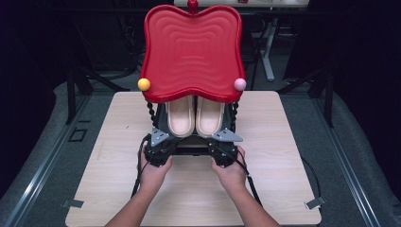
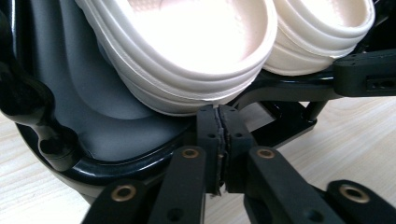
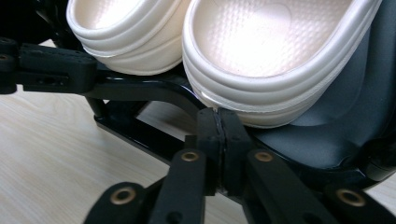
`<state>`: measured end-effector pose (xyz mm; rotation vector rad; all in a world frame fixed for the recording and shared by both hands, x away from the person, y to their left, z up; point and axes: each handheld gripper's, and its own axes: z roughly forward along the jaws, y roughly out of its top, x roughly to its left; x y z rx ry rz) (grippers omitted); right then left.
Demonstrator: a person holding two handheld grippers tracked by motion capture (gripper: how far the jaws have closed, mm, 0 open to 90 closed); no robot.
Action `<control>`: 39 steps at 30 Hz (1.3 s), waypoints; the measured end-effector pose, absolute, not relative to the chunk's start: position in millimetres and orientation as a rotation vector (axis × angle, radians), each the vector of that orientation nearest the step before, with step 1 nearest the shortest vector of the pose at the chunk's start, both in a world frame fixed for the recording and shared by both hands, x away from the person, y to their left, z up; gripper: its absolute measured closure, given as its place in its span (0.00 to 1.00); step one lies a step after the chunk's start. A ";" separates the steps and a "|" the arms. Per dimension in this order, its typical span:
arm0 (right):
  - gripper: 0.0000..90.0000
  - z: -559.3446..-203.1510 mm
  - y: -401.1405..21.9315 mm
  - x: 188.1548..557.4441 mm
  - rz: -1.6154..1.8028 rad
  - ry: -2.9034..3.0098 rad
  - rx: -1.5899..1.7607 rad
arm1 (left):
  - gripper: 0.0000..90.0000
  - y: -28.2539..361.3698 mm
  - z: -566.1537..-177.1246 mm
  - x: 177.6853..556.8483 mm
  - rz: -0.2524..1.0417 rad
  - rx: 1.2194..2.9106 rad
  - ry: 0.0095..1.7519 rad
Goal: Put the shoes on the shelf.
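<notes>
While both grippers, left gripper and right gripper, sit closed together at six o'clock of the slippers, you risk nudging the rack over.

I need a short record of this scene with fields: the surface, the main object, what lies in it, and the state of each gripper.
surface: light wooden table
main object: two-level rack, red wavy top tray, black lower tray
on lower tray: pair of cream slippers, side by side
knobs: yellow ball, pink ball at the red tray's front corners
left gripper: jaws together, at the black tray's front rim
right gripper: jaws together, at the black tray's front rim
</notes>
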<state>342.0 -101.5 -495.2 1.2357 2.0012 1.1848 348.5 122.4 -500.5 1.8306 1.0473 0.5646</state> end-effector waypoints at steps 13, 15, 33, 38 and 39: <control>0.73 -475.7 -121.0 327.7 1.262 1.879 1.238 | 0.73 136.9 -478.1 338.3 0.618 1.730 1.022; 0.71 -472.7 -122.6 329.4 1.266 1.866 1.246 | 0.68 137.2 -474.2 341.0 0.634 1.714 1.019; 0.59 -471.7 -117.9 355.4 1.269 1.790 1.332 | 0.54 132.8 -479.1 367.8 0.624 1.667 1.086; 0.61 -473.6 -119.7 360.6 1.277 1.775 1.367 | 0.58 131.4 -479.6 369.8 0.637 1.666 1.095; 0.62 -474.0 -120.0 361.3 1.282 1.772 1.370 | 0.59 131.3 -479.7 370.0 0.637 1.668 1.094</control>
